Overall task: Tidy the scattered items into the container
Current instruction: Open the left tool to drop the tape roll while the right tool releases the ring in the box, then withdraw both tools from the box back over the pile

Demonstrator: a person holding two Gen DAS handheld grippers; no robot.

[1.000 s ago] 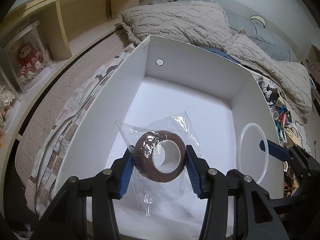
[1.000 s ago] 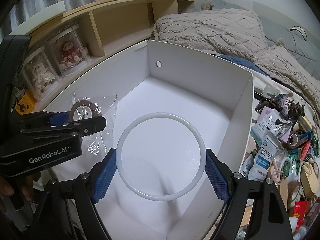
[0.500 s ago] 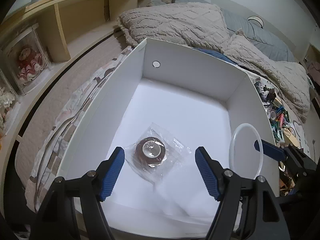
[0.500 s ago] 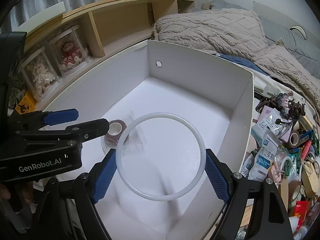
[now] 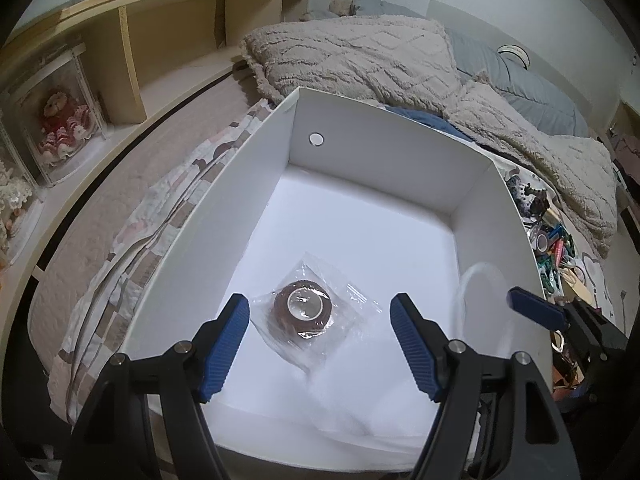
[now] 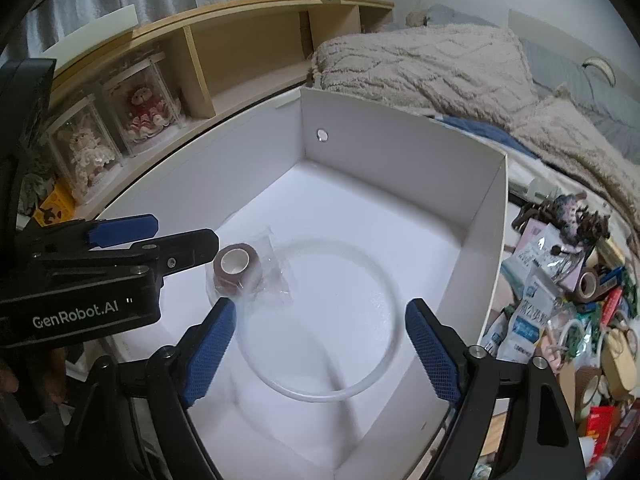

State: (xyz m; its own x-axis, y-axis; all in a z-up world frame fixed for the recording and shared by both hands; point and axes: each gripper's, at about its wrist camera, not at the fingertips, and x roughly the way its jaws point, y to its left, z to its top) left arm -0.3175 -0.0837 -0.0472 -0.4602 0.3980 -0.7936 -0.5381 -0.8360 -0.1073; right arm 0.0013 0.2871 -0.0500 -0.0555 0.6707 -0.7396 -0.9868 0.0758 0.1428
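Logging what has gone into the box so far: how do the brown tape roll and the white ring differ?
The tape roll is brown, thick and small; the white ring is thin, pale and much wider across. The roll sits sealed in a clear plastic bag; the ring is bare. The roll looks sharp and settled on the floor of the white box, while the ring is blurred between the right gripper's opening jaws. Both are round with open centres and lie within the box.
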